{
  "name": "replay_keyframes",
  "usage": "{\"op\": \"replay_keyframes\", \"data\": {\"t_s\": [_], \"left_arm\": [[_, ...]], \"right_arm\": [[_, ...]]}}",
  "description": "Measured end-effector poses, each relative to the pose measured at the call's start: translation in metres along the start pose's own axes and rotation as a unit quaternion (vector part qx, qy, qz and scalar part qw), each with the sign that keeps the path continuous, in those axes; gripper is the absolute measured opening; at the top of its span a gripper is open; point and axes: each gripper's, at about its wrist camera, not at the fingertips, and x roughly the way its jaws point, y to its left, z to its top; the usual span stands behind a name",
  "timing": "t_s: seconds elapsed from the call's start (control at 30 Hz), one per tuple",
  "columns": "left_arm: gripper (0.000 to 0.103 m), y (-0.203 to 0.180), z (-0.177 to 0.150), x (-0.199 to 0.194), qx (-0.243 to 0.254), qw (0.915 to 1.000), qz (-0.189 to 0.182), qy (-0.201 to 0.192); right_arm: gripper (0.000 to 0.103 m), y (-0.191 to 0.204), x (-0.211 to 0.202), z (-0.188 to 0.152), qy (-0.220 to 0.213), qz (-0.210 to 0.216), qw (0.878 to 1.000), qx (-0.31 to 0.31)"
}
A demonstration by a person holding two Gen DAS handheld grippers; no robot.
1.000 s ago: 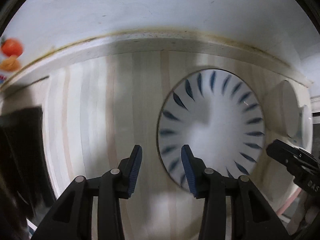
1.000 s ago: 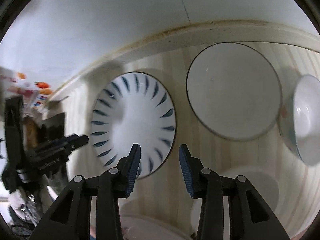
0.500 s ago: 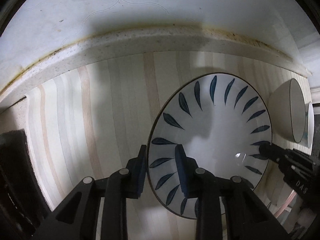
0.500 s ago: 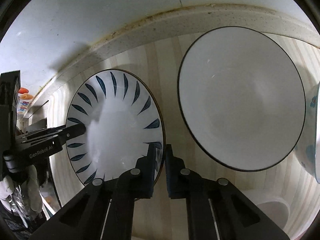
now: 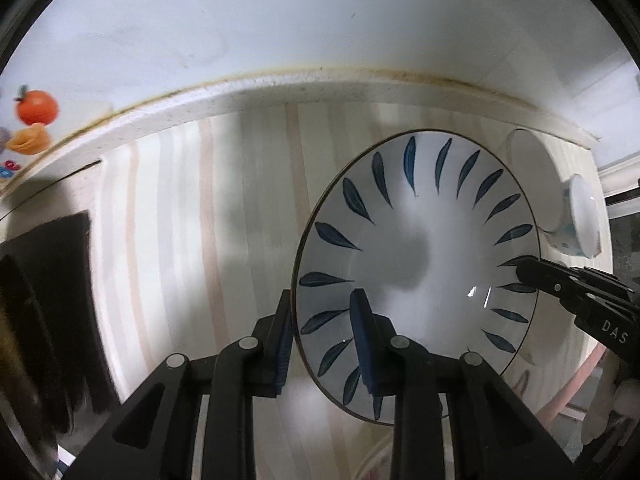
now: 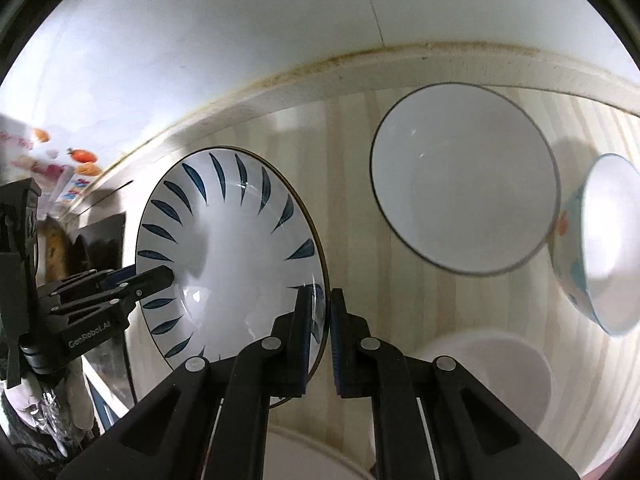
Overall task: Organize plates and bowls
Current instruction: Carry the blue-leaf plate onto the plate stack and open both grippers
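A white plate with blue leaf marks (image 5: 432, 240) is held between both grippers above the striped wooden counter (image 5: 192, 208). My left gripper (image 5: 324, 312) is shut on its left rim. My right gripper (image 6: 320, 304) is shut on its right rim; the plate also shows in the right wrist view (image 6: 232, 248). A plain white bowl with a dark rim (image 6: 464, 176) sits to the right of the plate. A patterned bowl (image 6: 600, 240) stands at the far right. The right gripper's arm shows in the left wrist view (image 5: 576, 300).
A white bowl (image 6: 492, 368) and another white dish (image 6: 304, 456) lie near the front edge. A white wall with a stained backsplash ledge (image 5: 280, 88) runs behind the counter. A dark cloth (image 5: 44, 280) lies at the left. Fruit stickers (image 5: 36, 108) are on the wall.
Both grippers closed onto opposite rims of the blue-leaf plate. The plate has since tilted and risen off the counter between them.
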Motion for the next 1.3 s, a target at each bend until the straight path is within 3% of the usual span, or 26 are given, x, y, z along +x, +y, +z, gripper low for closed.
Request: {"op": "replay_keyframes", "data": {"t_s": [0.3, 0.6, 1.0, 1.3], "left_arm": [[0.025, -0.019, -0.052, -0.052, 0.011, 0.9995, -0.005, -0.028], [0.025, -0.043, -0.114, -0.066, 0.003, 0.9995, -0.021, -0.025], [0.025, -0.073, -0.183, -0.017, 0.009, 0.9988, -0.009, 0.047], [0.025, -0.072, -0.184, 0.009, -0.005, 0.9977, 0.009, 0.067]], "right_arm": [[0.010, 0.003, -0.056, -0.049, -0.014, 0.012, 1.000, -0.016], [0.010, -0.010, -0.092, -0.119, -0.014, 0.030, 0.999, -0.015], [0.010, -0.050, -0.064, -0.197, 0.032, 0.036, 0.999, 0.011], [0.010, -0.061, -0.032, -0.213, 0.057, 0.034, 0.998, 0.005]]}}
